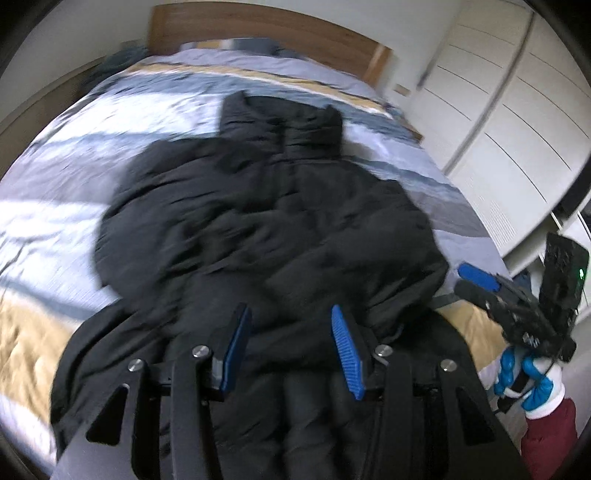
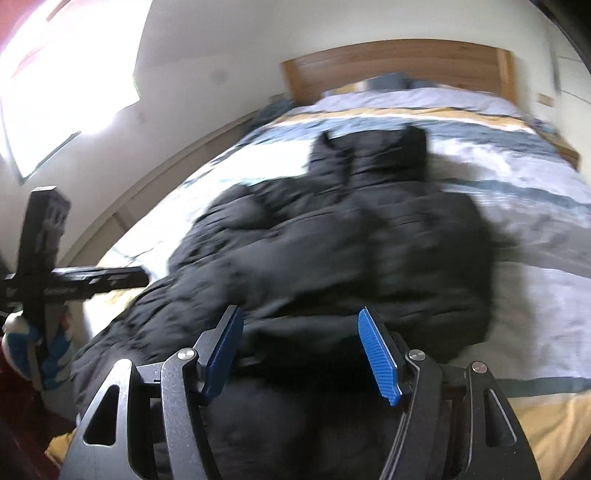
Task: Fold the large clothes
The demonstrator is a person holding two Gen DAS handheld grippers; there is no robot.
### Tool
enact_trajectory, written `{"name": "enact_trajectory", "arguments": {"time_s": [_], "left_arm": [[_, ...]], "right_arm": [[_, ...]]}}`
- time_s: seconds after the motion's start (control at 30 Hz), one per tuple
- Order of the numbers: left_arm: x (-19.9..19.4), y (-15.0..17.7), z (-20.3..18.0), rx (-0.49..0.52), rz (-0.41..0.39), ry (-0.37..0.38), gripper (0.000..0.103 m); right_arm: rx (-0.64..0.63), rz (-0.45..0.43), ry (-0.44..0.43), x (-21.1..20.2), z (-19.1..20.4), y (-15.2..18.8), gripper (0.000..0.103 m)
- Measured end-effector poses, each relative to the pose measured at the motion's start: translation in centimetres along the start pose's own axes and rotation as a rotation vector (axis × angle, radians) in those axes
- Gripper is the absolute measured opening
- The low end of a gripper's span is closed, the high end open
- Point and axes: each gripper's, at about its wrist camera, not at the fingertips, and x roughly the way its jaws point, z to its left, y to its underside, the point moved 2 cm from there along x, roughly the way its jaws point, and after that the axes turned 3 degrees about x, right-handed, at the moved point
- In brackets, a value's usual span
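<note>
At the left of the scene, the bedspread (image 1: 55, 192), banded in pale grey, white and mustard yellow, covered the bed up to the wooden headboard (image 1: 258, 29). Across its middle lay the black puffer jacket (image 1: 266, 221), spread flat with its collar toward the headboard and its hem hanging toward the near edge of the bed. The left claw (image 1: 290, 350) hovered above the jacket's lower part, its blue pads apart and gripping nothing, the dark fabric showing below the gap. In its own view, the right claw (image 2: 301, 354) stood likewise over the hem, jaws spread and empty, with the jacket (image 2: 351, 251) beneath them. From the left wrist view that right claw (image 1: 476, 280) appeared beside the jacket's right edge, held in a hand in a blue and white glove (image 1: 528, 376) with a dark red sleeve. Farther right stood a white wardrobe (image 1: 498, 110).
</note>
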Motion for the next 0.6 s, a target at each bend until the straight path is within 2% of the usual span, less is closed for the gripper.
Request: {"name": "enact_trajectory", "arguments": {"time_s": [0.17,0.27,0.5,0.6], "left_arm": [[3.6,-2.9,-4.6,0.103,0.013,0.054,0.043],[6.0,-4.1,-5.8,0.132,0.023,0.055,0.043],[12.1,-4.2,-3.1,0.098,0.090,0.001,0.044],[13.5,-3.1,-1.1,0.069,0.102,0.026,0.044]], "right_arm": [[0.034,-0.024,0.081,0.4,-4.2,-2.4,0.065],[0.049,-0.025,0.098,1.5,-5.8,-3.6,0.065],[0.066,0.022,0.114,5.8,-7.8,-4.1,0.065],[0.078,0.072,0.122,8.2,-8.7,-2.7,0.069]]}}
